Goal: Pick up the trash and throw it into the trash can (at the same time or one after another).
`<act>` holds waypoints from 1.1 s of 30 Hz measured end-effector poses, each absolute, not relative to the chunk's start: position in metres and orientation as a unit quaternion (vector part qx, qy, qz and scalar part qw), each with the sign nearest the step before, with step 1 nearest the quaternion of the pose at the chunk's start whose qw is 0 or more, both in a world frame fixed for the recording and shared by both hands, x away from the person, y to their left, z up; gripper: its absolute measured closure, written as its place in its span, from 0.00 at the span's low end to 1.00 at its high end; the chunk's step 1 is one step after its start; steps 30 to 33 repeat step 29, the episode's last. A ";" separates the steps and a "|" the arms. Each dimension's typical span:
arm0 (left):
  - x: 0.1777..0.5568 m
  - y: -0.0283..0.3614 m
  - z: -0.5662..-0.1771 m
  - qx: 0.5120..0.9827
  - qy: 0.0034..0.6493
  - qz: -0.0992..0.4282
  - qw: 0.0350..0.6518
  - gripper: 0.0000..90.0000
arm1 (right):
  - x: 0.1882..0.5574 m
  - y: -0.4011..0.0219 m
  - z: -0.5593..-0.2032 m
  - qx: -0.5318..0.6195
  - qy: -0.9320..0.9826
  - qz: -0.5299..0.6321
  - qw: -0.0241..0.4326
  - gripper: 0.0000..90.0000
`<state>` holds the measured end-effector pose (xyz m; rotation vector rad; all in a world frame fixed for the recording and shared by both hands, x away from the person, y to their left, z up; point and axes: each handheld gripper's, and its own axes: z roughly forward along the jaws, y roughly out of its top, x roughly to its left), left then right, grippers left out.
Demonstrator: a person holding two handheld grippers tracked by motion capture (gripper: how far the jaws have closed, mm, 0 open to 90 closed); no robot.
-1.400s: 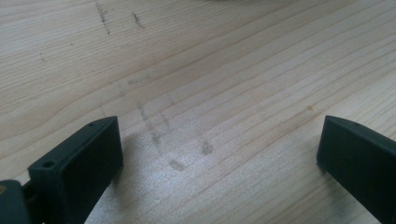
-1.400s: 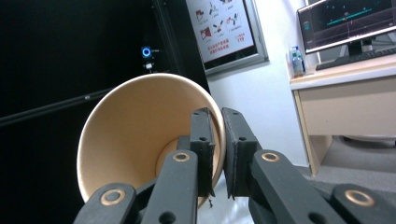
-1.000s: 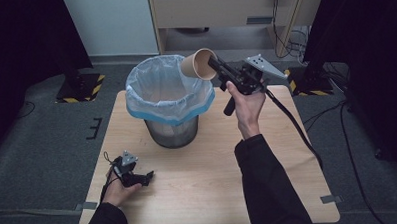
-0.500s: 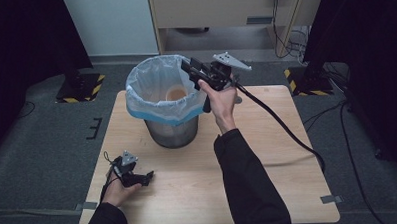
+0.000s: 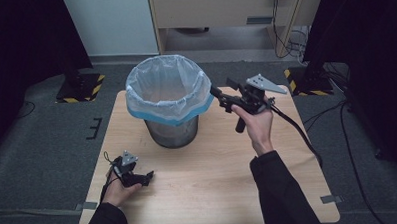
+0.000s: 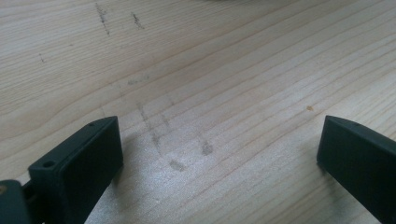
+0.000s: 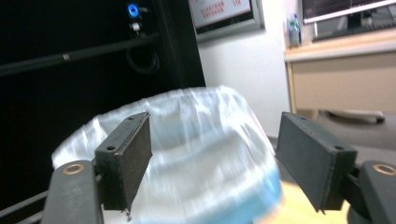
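Observation:
A metal waste bin (image 5: 171,133) lined with a white and blue plastic bag (image 5: 167,95) stands at the back middle of the wooden table (image 5: 224,181). My right gripper (image 5: 221,87) is held in the air just right of the bin's rim, pointing at it. Its jaws have just been opening and stand wide apart with nothing between them. In the right gripper view the blurred bag (image 7: 196,186) lies beyond the open right gripper (image 7: 217,140). My left gripper (image 5: 146,177) rests on the table near the front left. It is open over bare wood (image 6: 210,56), with a wide gap in the left gripper (image 6: 219,144).
A cable (image 5: 297,133) trails from the right gripper across the table's right side and off the edge. Behind the table are a wooden cabinet (image 5: 223,11) and dark stands on grey carpet (image 5: 47,127).
A second ago the right gripper held a brown paper cup over the bin's rim. The cup then dropped into the bin. The gripper has since opened, drawn back right and sunk lower.

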<state>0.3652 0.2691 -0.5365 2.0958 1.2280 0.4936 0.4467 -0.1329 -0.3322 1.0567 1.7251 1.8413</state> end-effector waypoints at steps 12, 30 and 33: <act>0.365 0.269 -0.537 0.799 0.469 0.189 0.325 0.00 | 0.400 -0.201 -0.428 0.420 0.690 0.564 0.171 0.25; 0.365 0.269 -0.537 0.799 0.468 0.188 0.326 0.00 | 0.388 -0.272 -0.499 0.493 0.756 0.380 0.204 0.20; 0.365 0.269 -0.537 0.799 0.468 0.188 0.326 0.00 | 0.388 -0.272 -0.499 0.493 0.756 0.380 0.204 0.20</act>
